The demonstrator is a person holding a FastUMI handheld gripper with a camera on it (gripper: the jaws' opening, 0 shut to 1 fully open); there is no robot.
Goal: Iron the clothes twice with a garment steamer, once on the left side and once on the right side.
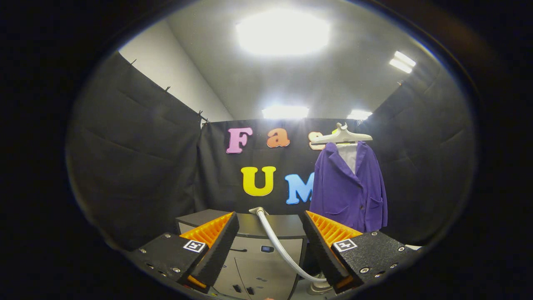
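Spread wide and gripping nothing, the jaws of the gripper are framing a pale hose that is running up between them from a base near the right jaw to the top of a dark desk. Beyond them and off to the right, a purple jacket is hanging upright on a hanger against the booth wall, well apart from the jaws.

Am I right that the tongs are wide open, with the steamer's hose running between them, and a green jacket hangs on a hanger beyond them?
Not quite: the jacket is purple, not green, as the gripper view shows. The rest holds: the tongs are wide open, the steamer's hose runs between them, and the jacket hangs on a hanger beyond them.
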